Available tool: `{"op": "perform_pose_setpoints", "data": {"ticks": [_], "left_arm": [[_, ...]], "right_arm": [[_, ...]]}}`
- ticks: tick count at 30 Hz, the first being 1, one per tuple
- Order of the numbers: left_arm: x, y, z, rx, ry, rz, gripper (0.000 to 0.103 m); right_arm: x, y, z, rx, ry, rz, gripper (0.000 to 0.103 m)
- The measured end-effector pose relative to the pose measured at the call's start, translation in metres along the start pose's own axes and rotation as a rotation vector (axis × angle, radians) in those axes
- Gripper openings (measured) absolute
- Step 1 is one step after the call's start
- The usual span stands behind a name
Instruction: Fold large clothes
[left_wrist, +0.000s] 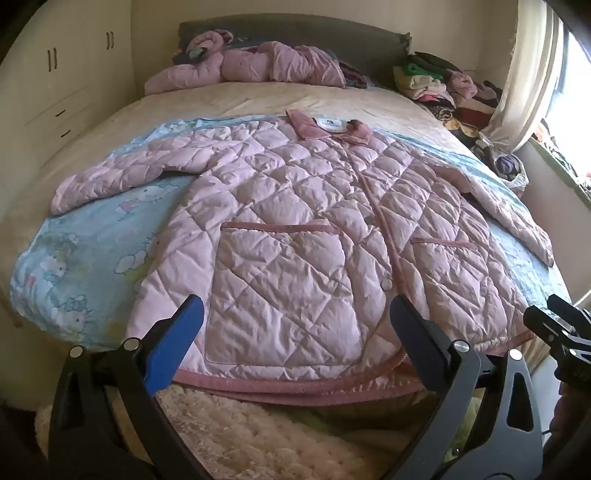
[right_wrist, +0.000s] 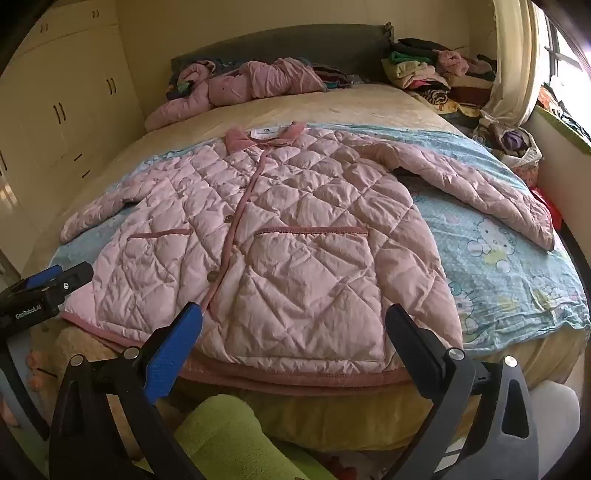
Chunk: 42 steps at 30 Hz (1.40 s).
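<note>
A cream wardrobe (left_wrist: 55, 85) flanks the bed (left_wrist: 258, 99), where a pink quilted jacket (left_wrist: 295, 221) lies flat, front up, sleeves out, on a blue cartoon sheet (left_wrist: 85, 254). The left gripper (left_wrist: 295, 325) and right gripper (right_wrist: 293, 325) hover spread over its hem, both empty; 2 patch pockets show.

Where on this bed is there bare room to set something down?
The beige sheet between the spread pink quilted jacket and the crumpled pink jacket at the headboard is bare. The clothes pile crowds the window corner.
</note>
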<state>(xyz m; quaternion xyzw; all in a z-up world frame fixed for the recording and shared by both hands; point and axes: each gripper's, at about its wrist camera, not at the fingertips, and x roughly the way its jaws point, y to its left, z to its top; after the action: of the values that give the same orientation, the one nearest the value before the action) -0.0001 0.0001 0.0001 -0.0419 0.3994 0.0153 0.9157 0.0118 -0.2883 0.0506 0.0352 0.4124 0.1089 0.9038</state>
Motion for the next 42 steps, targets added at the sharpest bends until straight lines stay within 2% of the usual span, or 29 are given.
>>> {"op": "perform_pose_setpoints", "data": {"ticks": [1, 42], "left_arm": [[0.0, 0.0, 0.0, 0.001, 0.0, 0.0, 0.095], [0.001, -0.003, -0.003, -0.003, 0.009, -0.013, 0.094]], "right_arm": [[-0.001, -0.001, 0.0, 0.01, -0.013, 0.018, 0.099], [-0.003, 0.008, -0.002, -0.021, -0.01, -0.007, 0.099]]}}
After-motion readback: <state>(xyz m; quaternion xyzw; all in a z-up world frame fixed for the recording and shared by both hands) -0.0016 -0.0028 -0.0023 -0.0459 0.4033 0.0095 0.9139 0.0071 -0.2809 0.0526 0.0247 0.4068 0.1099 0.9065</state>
